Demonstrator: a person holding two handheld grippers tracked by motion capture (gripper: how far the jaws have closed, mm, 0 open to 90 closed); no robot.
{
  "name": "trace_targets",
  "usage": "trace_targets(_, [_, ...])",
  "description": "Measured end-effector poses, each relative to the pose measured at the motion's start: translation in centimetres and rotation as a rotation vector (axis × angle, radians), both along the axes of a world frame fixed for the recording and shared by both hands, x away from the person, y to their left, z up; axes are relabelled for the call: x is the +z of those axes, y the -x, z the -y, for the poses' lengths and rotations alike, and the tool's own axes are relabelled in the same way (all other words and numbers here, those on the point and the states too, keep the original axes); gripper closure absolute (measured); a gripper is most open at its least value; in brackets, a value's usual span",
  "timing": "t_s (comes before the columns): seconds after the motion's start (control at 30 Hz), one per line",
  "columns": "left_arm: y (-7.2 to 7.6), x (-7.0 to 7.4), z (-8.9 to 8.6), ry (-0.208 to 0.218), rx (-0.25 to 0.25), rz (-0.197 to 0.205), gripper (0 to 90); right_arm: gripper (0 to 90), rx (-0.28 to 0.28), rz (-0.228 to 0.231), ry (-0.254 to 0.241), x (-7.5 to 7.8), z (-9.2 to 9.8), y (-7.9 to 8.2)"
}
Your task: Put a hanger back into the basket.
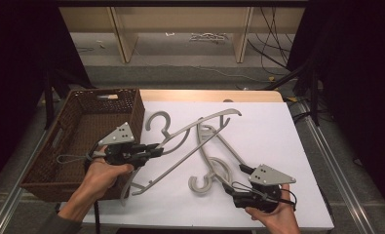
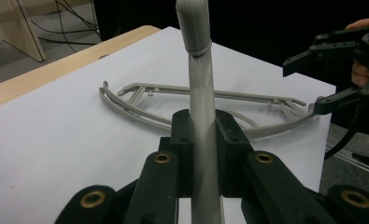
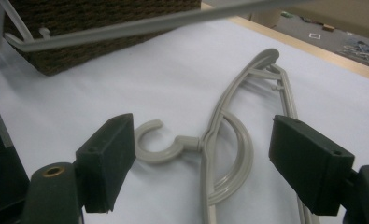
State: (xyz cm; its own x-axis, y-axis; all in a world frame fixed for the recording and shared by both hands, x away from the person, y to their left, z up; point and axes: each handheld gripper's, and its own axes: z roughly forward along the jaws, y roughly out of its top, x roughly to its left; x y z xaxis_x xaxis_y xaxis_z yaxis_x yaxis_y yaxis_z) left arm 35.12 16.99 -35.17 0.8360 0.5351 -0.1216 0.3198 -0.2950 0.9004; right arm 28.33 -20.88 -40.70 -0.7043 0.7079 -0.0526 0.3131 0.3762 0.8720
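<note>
Two grey plastic hangers are in play. My left gripper (image 1: 156, 150) is shut on one hanger (image 1: 200, 126) near its hook and holds it tilted above the white sheet; the left gripper view has that hanger (image 2: 202, 102) clamped between the jaws of the left gripper (image 2: 203, 135). The second hanger (image 1: 214, 146) lies flat on the sheet, hook toward me. My right gripper (image 1: 236, 179) stands open just behind that hook. In the right gripper view the flat hanger (image 3: 219, 121) lies between the wide jaws of the right gripper (image 3: 210, 161), untouched.
A brown wicker basket (image 1: 83, 105) sits at the table's left edge, beside the left hand. The white sheet (image 1: 268, 136) covers the tabletop, with a wooden strip (image 1: 204, 95) at the far edge. Cables and wooden legs lie on the floor beyond.
</note>
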Motion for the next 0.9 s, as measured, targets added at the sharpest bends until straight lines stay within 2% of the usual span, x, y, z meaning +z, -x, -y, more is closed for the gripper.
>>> trace_targets(0.13, [0.1,1.7,-0.5,-0.007,0.014,0.014,79.6,23.8,-0.001,-0.016,0.007,-0.4,0.1,0.0])
trace_targets(0.17, [0.2,2.2,-0.6,-0.007,0.022,0.005,79.6,23.8,0.000,-0.019,0.008,-0.5,0.1,0.0])
trace_targets(0.27, [-0.1,3.5,-1.3,0.000,0.025,0.025,79.6,23.8,0.001,-0.017,0.009,-0.6,0.1,0.0])
trace_targets(0.33, [-0.3,4.3,-1.9,-0.005,0.044,0.037,79.6,24.0,0.007,-0.017,0.011,-0.6,0.2,0.0])
trace_targets(0.4, [-0.7,4.9,-2.7,0.013,0.060,0.036,79.6,23.9,0.001,-0.021,0.011,-0.7,0.3,0.0])
trace_targets(0.53, [-1.4,6.0,-4.7,-0.001,0.118,0.052,79.6,23.5,0.001,-0.031,0.013,-0.9,0.3,-0.1])
trace_targets(0.7, [-2.2,6.4,-7.4,-0.002,0.205,0.058,79.6,21.3,-0.010,-0.043,0.008,-1.1,0.4,-0.2])
trace_targets(0.77, [-2.7,6.4,-8.4,-0.012,0.242,0.060,79.6,21.2,-0.014,-0.051,0.006,-1.1,0.4,-0.1])
trace_targets(0.9, [-3.8,6.1,-10.5,-0.002,0.297,0.048,79.6,21.2,-0.010,-0.054,0.009,-1.2,0.4,-0.2])
